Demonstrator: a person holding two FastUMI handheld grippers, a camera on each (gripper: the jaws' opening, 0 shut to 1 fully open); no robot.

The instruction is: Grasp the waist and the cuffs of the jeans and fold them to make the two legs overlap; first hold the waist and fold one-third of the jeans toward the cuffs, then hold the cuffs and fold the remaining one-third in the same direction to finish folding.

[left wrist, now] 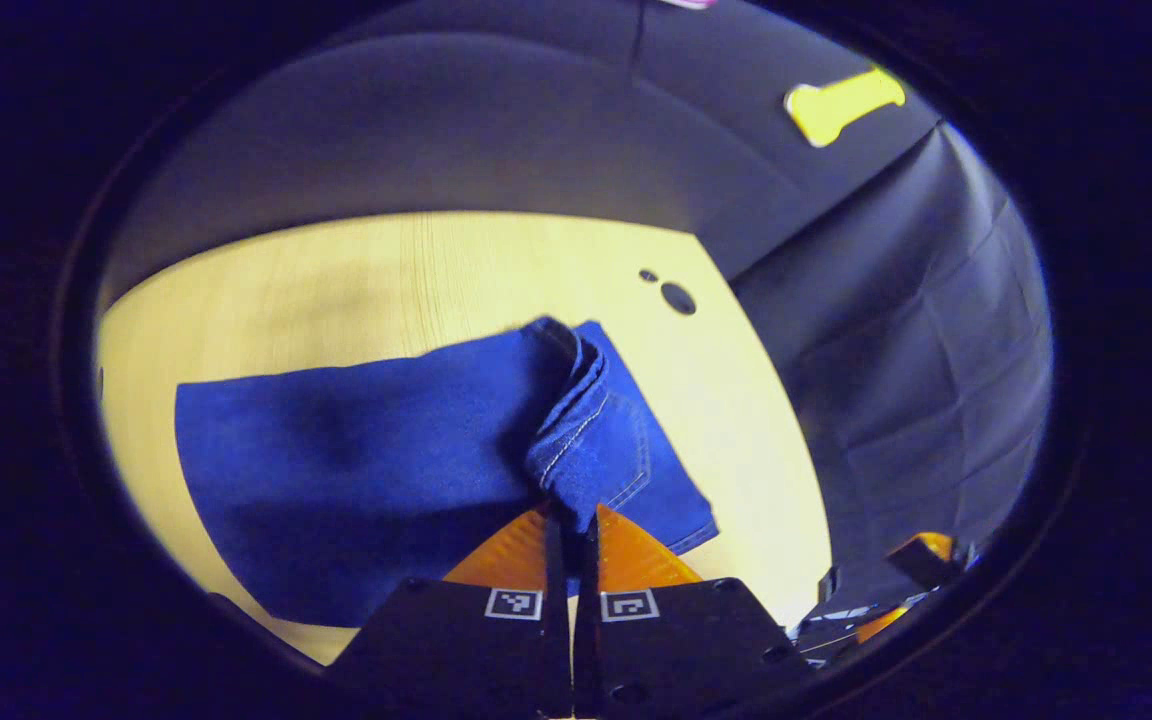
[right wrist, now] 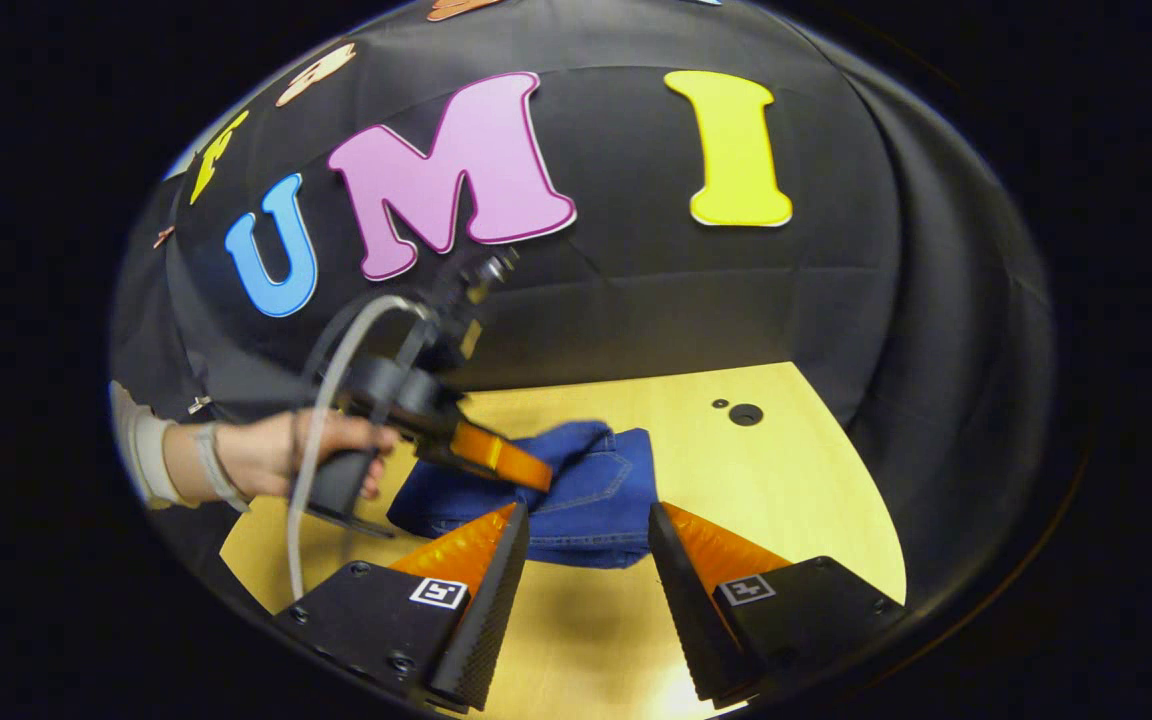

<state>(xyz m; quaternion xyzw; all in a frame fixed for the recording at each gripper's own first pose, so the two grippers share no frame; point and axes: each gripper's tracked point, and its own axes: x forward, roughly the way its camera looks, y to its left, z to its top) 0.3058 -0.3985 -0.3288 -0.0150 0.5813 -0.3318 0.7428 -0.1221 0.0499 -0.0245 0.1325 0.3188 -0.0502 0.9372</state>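
Left jaws: your left gripper (left wrist: 570,522) has its fingers together on a bunched fold of the jeans (left wrist: 376,470), pinching denim at the stitched edge near the back pocket (left wrist: 604,450). Keep that pinch firm; the roll of cloth looks thick and could slip out.
Right jaws: your right gripper (right wrist: 586,560) stands with its fingers well apart, holding nothing, hovering over bare tabletop (right wrist: 806,470) just short of the near edge of the jeans.
Jeans: they lie on the wooden table (left wrist: 356,280), legs already stacked by the look of it, the long leg portion spread flat to one side and the waist end lifted and curled at your left fingertips.
Other hand: in the right gripper view your hand (right wrist: 286,455) carries the left gripper in from the side, tilted down onto the cloth.
Step in hand: judged as the waist fold toward the cuffs.
Doing it well: bring the right jaws onto the other waist corner before you carry, so both corners travel level. Lift only enough to clear the layer beneath, and lay the edge square across the legs.
Risk: a one-sided pull will likely skew the fold.
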